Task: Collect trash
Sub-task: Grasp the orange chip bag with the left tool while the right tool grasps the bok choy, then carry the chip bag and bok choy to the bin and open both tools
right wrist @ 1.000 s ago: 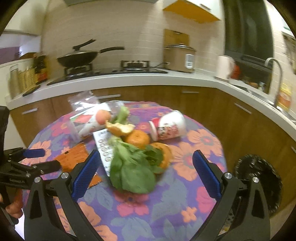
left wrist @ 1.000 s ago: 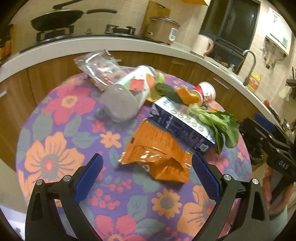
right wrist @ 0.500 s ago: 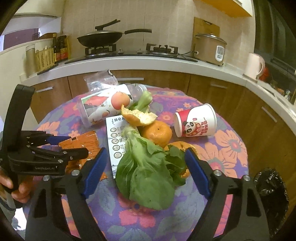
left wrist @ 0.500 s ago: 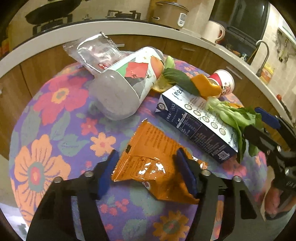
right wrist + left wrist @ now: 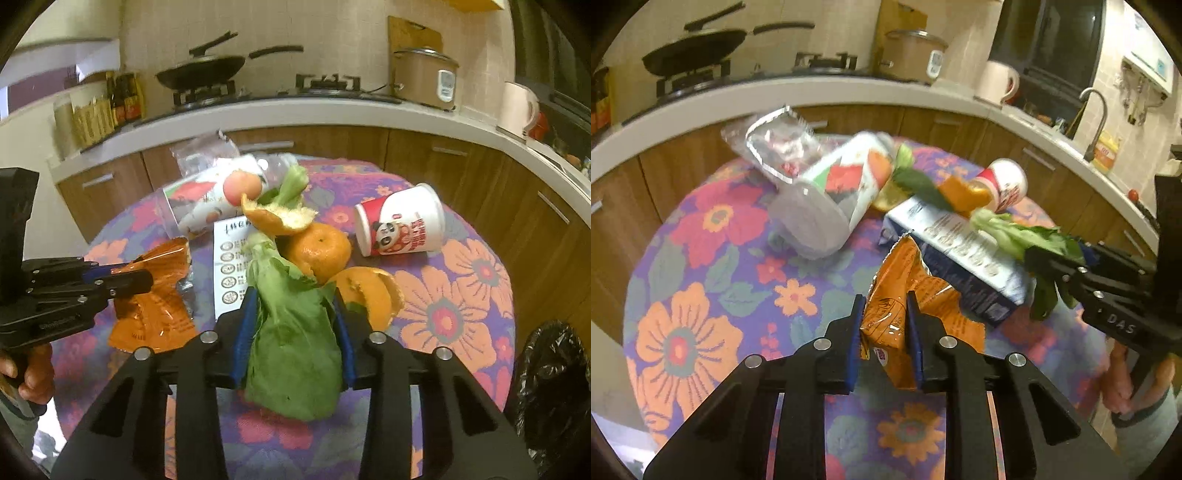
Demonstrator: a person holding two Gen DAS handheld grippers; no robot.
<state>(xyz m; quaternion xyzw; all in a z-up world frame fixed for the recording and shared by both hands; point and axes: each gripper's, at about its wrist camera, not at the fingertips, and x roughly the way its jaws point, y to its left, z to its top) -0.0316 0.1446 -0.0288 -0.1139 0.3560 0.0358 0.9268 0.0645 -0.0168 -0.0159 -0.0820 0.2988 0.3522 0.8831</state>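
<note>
On the flowered tablecloth (image 5: 701, 266) lies a crumpled orange snack bag (image 5: 905, 273). My left gripper (image 5: 884, 306) is closing on it and its blue pads press the bag's near end, which is bunched and lifted. From the right wrist view, that bag (image 5: 155, 314) sits at the left with the left gripper (image 5: 144, 276) clamped on its top. My right gripper (image 5: 294, 299) is closing too, with a limp bunch of leafy greens (image 5: 291, 350) squeezed between its pads. The greens (image 5: 1015, 232) lie over a blue-and-white carton (image 5: 960, 251).
A tipped clear plastic bottle (image 5: 827, 199) and a clear bag (image 5: 775, 147) lie at the back of the table. A mandarin (image 5: 321, 247), orange peel (image 5: 369, 291) and a fallen paper cup (image 5: 400, 225) sit right of the greens. A black bin bag (image 5: 550, 387) stands beside the table.
Both grippers went from wide open to closed down. The left one moved forward onto the orange bag and lifted its end. The right one dipped and closed around the greens.
</note>
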